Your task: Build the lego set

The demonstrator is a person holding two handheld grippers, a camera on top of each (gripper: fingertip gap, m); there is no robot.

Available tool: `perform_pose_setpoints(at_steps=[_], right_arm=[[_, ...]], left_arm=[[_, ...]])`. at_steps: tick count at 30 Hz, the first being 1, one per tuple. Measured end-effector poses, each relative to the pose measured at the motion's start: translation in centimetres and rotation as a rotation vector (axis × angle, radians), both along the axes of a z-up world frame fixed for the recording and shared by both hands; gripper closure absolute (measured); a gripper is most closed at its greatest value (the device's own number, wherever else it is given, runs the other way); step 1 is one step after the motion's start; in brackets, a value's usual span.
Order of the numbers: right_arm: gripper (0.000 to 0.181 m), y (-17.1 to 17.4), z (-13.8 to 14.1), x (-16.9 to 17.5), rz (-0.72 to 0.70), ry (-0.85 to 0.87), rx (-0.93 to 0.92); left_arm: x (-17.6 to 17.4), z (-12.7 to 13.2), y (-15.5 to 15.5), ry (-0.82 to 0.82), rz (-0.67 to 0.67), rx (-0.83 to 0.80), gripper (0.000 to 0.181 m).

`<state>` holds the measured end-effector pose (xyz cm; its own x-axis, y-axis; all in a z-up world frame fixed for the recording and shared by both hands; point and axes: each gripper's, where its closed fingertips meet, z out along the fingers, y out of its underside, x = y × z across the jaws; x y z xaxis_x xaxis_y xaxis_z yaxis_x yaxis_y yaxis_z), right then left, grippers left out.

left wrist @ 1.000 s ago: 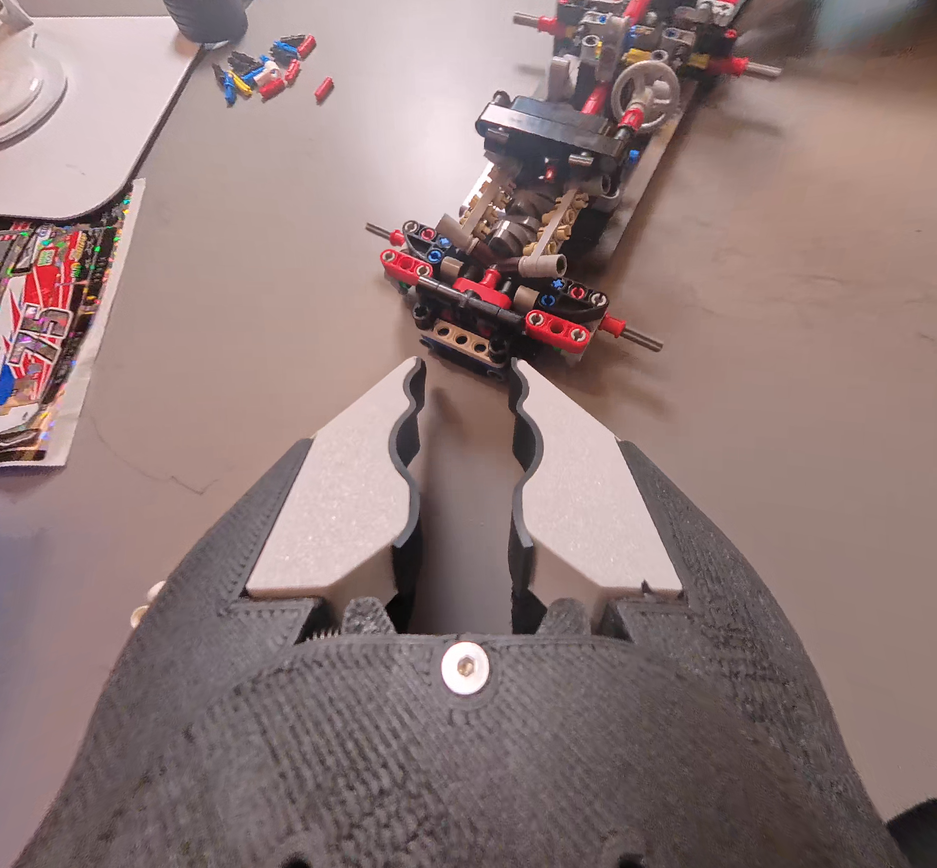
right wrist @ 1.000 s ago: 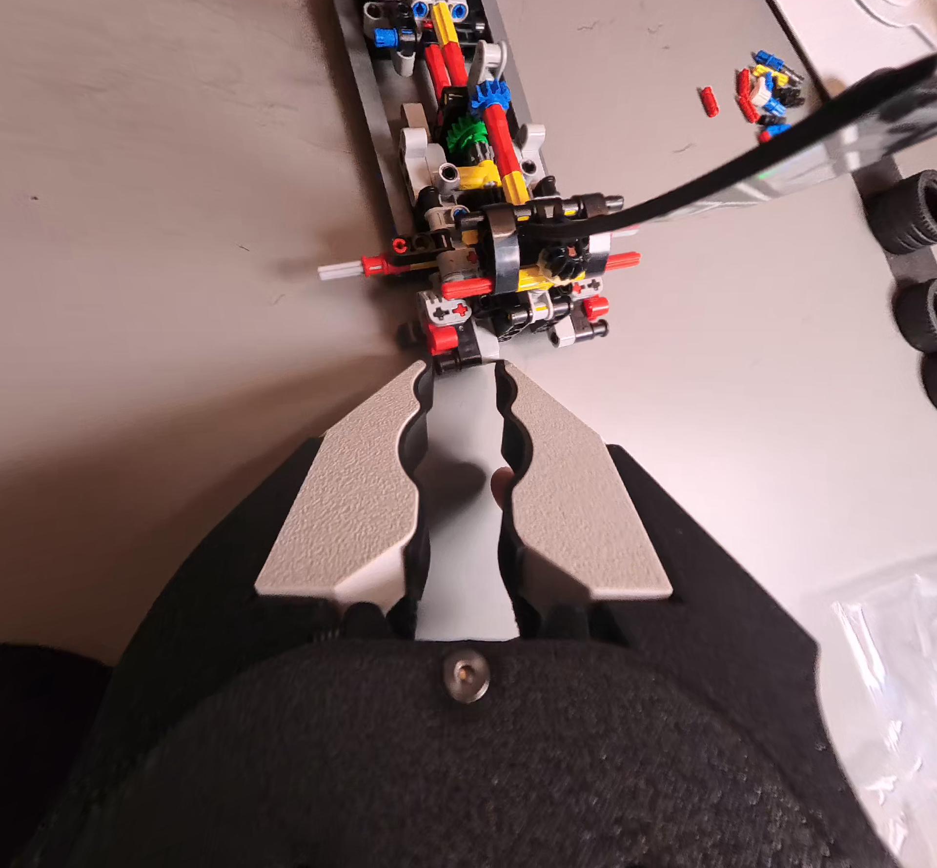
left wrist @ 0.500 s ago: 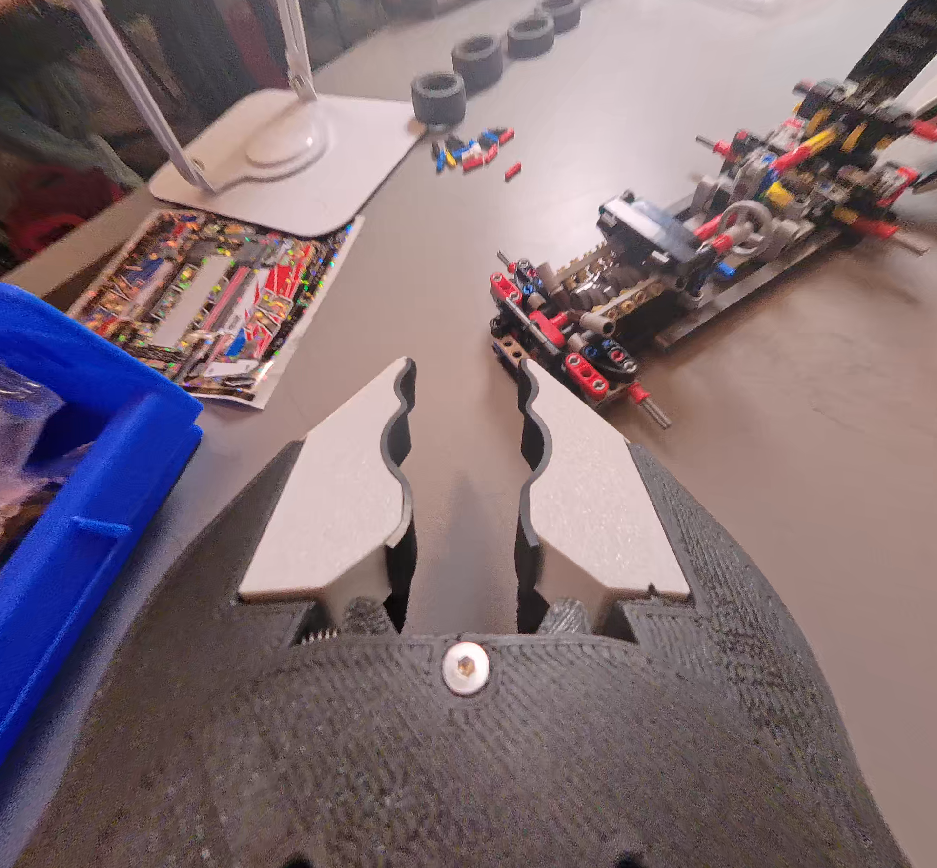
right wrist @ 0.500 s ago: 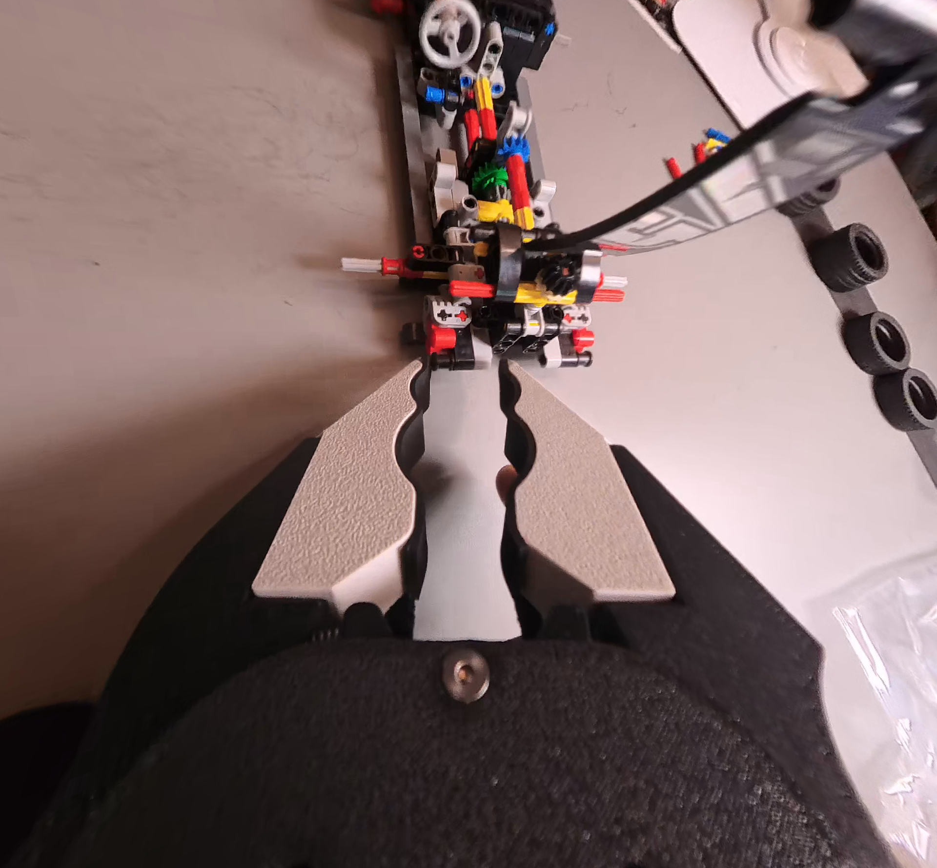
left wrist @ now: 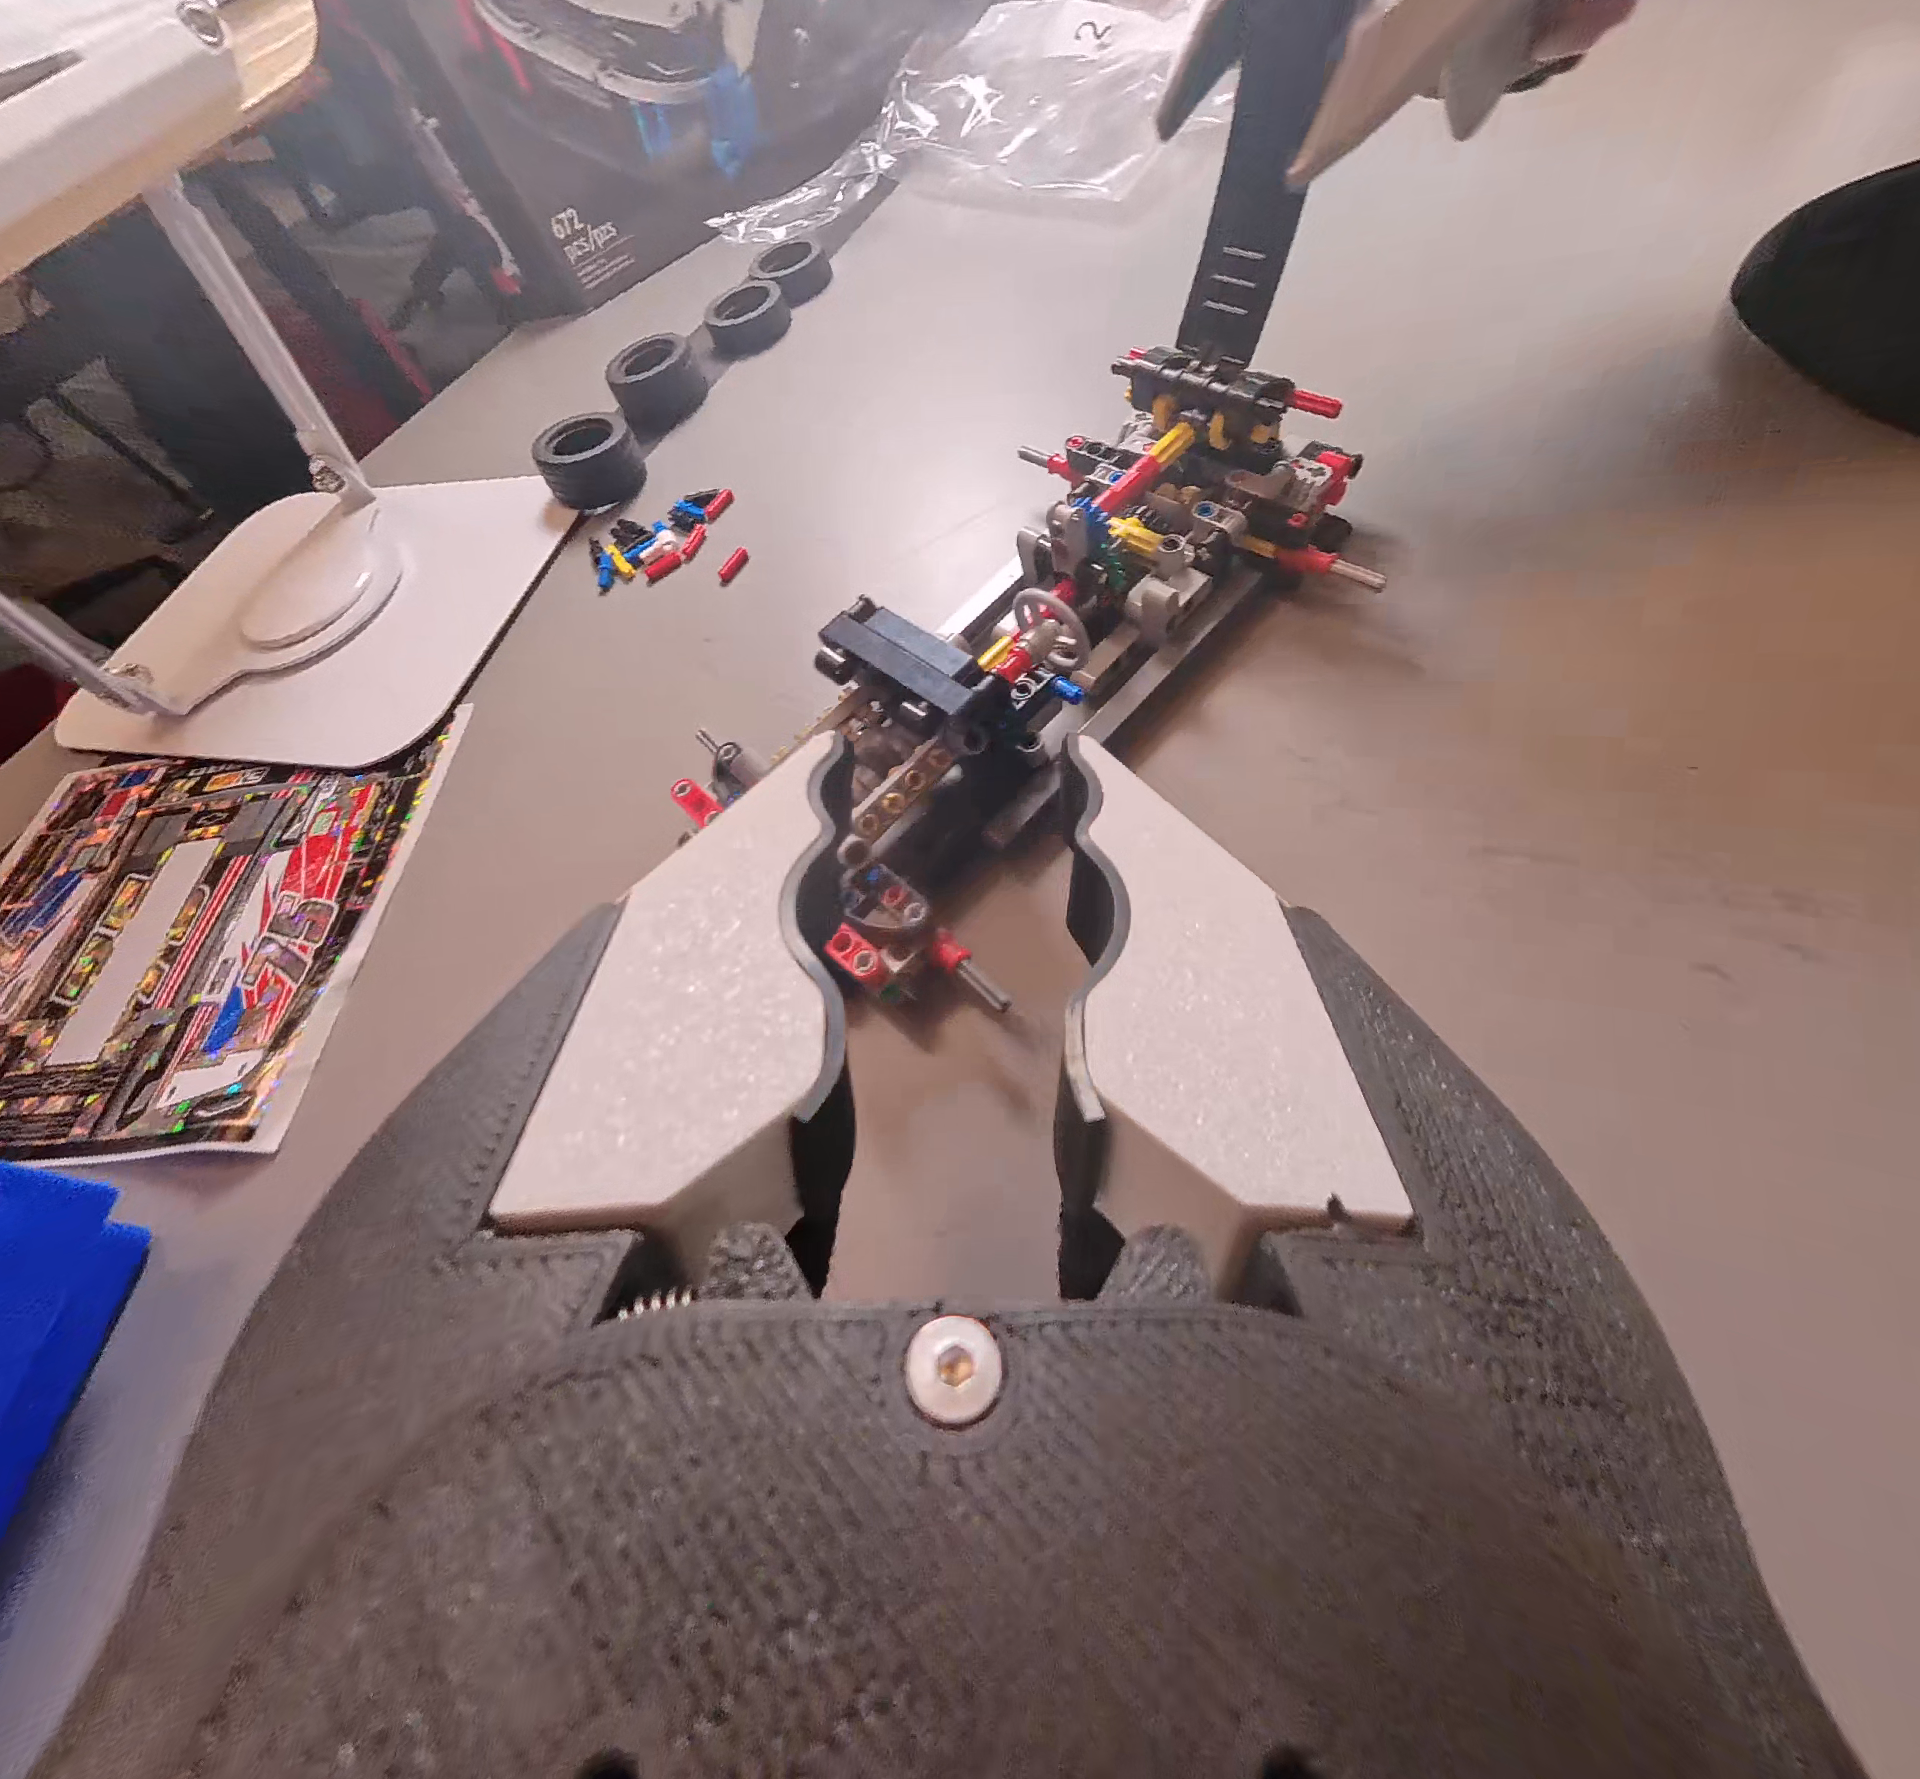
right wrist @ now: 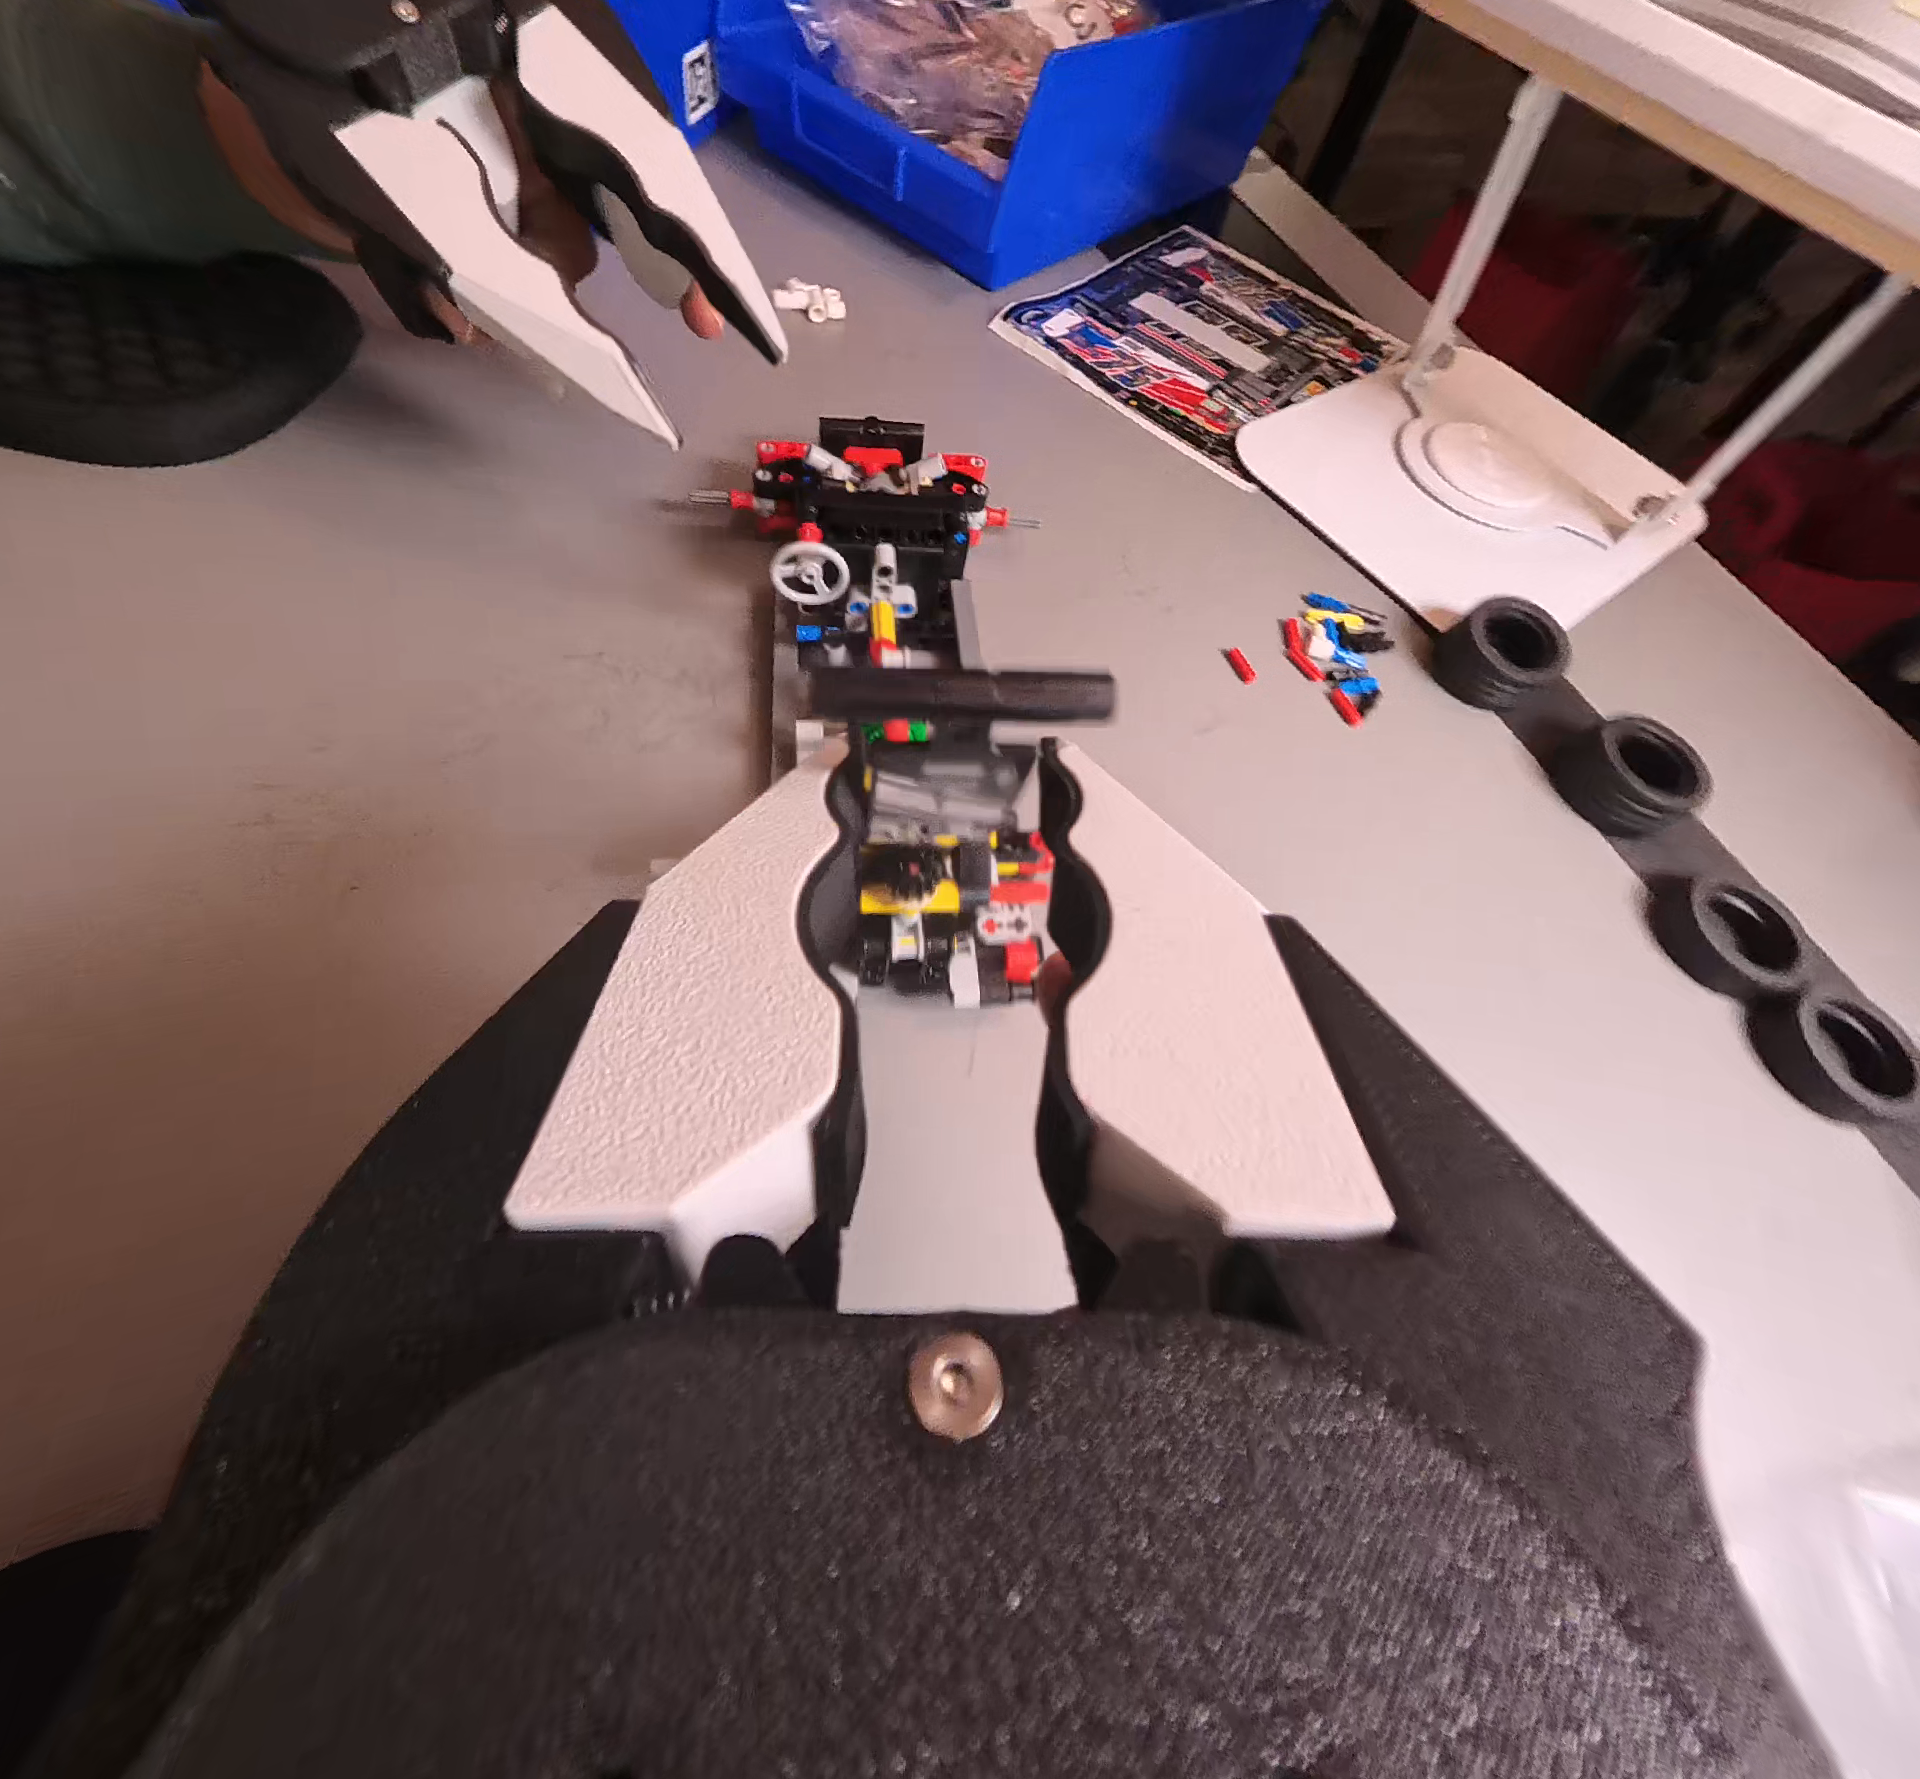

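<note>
The long lego car chassis lies on the grey table. My left gripper is open and empty, hovering over the chassis's front axle end, which shows between its fingers. My right gripper is open above the rear end of the chassis. It shows blurred at the top right of the left wrist view. A long black strip rises from the rear end up past the right gripper's fingers. It is a blurred bar in the right wrist view; I cannot tell if it touches. The left gripper shows there too.
Several black tyres and a heap of small pins lie left of the chassis. A sticker sheet, a white stand base, blue bins, a lego box and plastic bags ring the table. Spacing between my two grippers at the tips: around 15 cm.
The left gripper swung away and up, then came back over the chassis's front end with its jaws a little wider. The right gripper rose and tilted forward over the rear end.
</note>
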<state>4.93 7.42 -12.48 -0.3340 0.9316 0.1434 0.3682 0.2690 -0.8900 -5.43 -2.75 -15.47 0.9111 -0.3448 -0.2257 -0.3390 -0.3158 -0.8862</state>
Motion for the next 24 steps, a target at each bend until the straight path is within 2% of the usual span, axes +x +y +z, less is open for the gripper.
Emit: perform_pose_setpoints(at_steps=[3, 5, 10, 14, 16, 18, 21, 24], right_arm=[[0.159, -1.1, 0.2, -2.7, 0.082, -0.048, 0.044], [0.158, -1.8, -0.3, -4.6, 0.131, -0.153, 0.081], [0.156, -3.0, -3.2, -7.7, 0.232, -0.423, 0.271], [0.147, -3.2, -5.1, -8.7, 0.251, -0.534, 0.339], [0.132, -2.8, -4.4, -8.5, 0.249, -0.516, 0.335], [0.13, -2.1, -2.4, -7.5, 0.26, -0.458, 0.309], [0.142, 0.0, -0.5, -3.8, 0.303, -0.487, 0.33], [0.15, 0.8, -1.9, -0.1, 0.374, -0.607, 0.407]], left_arm=[[0.6, -0.4, 0.0, 0.006, -0.01, -0.002, 0.146], [0.7, -0.8, 0.1, 0.001, -0.012, -0.011, 0.146], [1.0, -1.8, -0.2, -0.001, -0.023, -0.031, 0.149], [1.4, -2.4, -0.4, 0.014, -0.039, -0.044, 0.149], [1.5, -2.5, -0.5, 0.022, -0.047, -0.045, 0.149], [1.5, -2.3, -0.7, 0.025, -0.053, -0.039, 0.149], [1.7, -2.1, -0.7, 0.009, -0.063, -0.035, 0.15], [1.8, -2.2, -0.6, 0.001, -0.074, -0.044, 0.149]])
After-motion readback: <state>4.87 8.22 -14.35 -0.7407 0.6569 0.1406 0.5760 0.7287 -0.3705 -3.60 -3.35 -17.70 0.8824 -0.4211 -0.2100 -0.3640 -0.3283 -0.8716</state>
